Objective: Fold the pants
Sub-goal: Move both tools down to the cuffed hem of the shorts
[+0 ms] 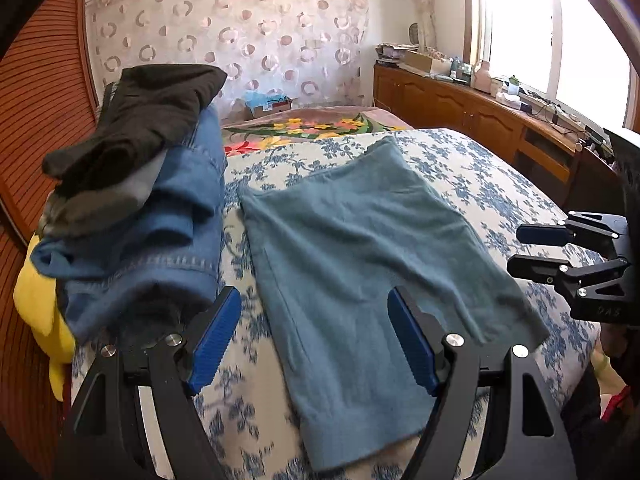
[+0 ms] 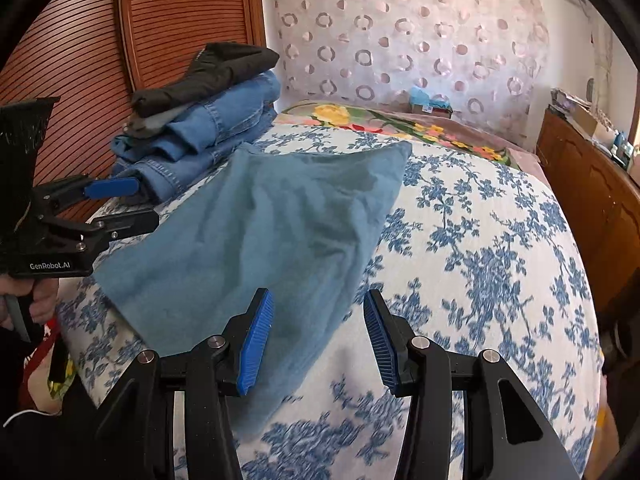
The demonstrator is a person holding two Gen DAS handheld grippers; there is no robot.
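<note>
- The big bed (image 1: pixel 460 176) has a white cover with blue flowers, and a blanket with yellow and red flowers (image 1: pixel 304 126) lies at its far end
- The teal pants (image 1: pixel 360 240) lie folded flat on the bed, in the middle, not held by anything
- A pile of folded clothes (image 1: pixel 160 216) sits on the bed just beside the pants, with blue jeans below and a black piece (image 1: pixel 148 116) on top
- A long wooden cabinet (image 1: pixel 460 108) stands along the window wall, and its top is full of small things too little to tell apart
- A small cardboard box (image 1: pixel 268 106) past the bed holds something light blue
- The left tongs (image 1: pixel 314 340) are wide apart with nothing in them, above the near edge of the pants
- The right tongs (image 2: pixel 318 340) are apart too, with only the corner of the pants under the gap and nothing squeezed
- Only the left view shows the bright window (image 1: pixel 560 36) and something yellow (image 1: pixel 36 304) under the pile
- Only the right view shows a hand (image 2: pixel 42 300) on the grip of the left tongs
- The pile blocks the brown slatted door (image 2: pixel 168 28) behind it
</note>
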